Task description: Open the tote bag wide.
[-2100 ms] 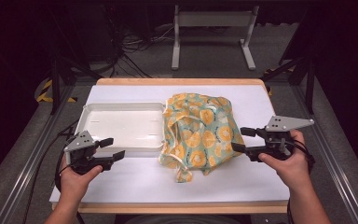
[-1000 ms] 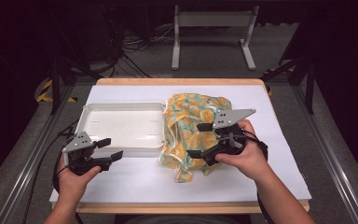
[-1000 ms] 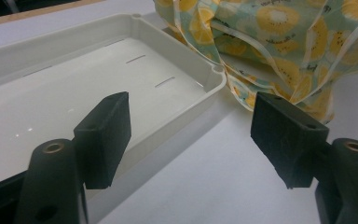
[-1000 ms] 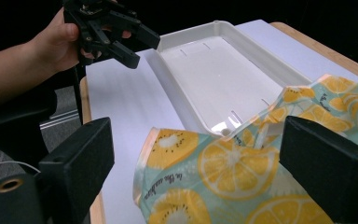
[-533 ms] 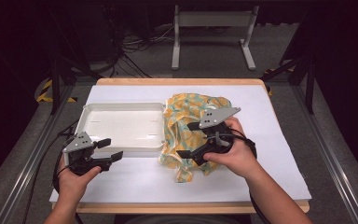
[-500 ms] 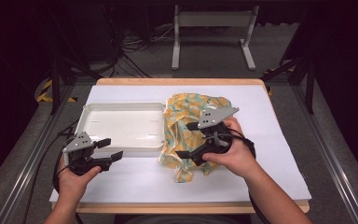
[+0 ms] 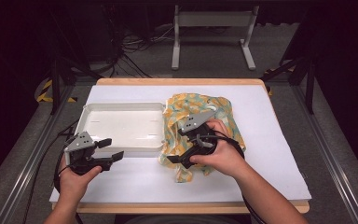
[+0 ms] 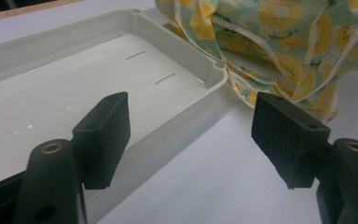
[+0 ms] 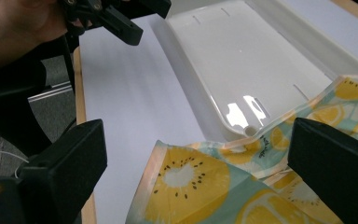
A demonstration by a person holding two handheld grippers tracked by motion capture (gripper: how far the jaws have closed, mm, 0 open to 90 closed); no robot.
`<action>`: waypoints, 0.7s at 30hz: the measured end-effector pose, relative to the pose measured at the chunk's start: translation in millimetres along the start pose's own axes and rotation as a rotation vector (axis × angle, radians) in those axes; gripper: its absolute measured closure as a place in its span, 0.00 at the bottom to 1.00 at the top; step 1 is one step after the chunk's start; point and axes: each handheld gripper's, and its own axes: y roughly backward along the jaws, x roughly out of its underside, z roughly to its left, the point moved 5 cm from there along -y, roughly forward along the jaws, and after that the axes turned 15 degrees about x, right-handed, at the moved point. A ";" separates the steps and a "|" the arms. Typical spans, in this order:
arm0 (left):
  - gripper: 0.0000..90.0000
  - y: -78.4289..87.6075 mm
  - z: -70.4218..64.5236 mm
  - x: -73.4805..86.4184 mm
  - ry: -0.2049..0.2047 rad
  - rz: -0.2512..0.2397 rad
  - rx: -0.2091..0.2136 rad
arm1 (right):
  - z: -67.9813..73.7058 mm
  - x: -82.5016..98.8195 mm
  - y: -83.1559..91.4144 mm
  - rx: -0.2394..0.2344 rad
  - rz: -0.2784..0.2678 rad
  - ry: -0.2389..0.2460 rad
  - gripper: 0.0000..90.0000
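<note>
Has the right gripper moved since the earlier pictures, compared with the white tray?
Yes. The right gripper has come from the table's right side leftward over the fruit-print cloth, toward the white tray, jaws open.

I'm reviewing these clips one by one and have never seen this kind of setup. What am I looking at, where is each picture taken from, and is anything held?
No robot here: a person holds a hand-operated gripper in each hand. The high view looks down on the table from the person's side. The left gripper sits near the front edge of a shallow white tray; the right gripper is over a crumpled cloth printed with yellow fruit slices, which lies beside the tray.

The other two pictures come from cameras riding on the grippers, looking out along their black jaws. In the left gripper view the jaws stand apart with the tray's corner beyond them. In the right gripper view the jaws stand wide, having just opened a little more, above the cloth's edge. Nothing is held yet.
</note>
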 end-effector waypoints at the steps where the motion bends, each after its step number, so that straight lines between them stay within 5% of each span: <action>1: 0.32 -0.1 0.0 0.0 0.000 0.000 0.000 | 0.4 1.1 -1.2 0.001 0.013 0.002 0.06; 13: 0.32 -1.1 -0.1 0.3 0.002 0.004 0.006 | 1.0 19.5 -19.2 0.033 0.142 0.040 0.09; 17: 0.32 -1.2 -0.1 0.3 0.002 0.003 0.005 | 1.9 24.5 -22.0 0.038 0.183 0.062 0.14; 21: 0.32 -1.7 -0.6 0.3 0.008 0.000 0.006 | 1.8 26.9 -21.3 0.038 0.194 0.084 0.31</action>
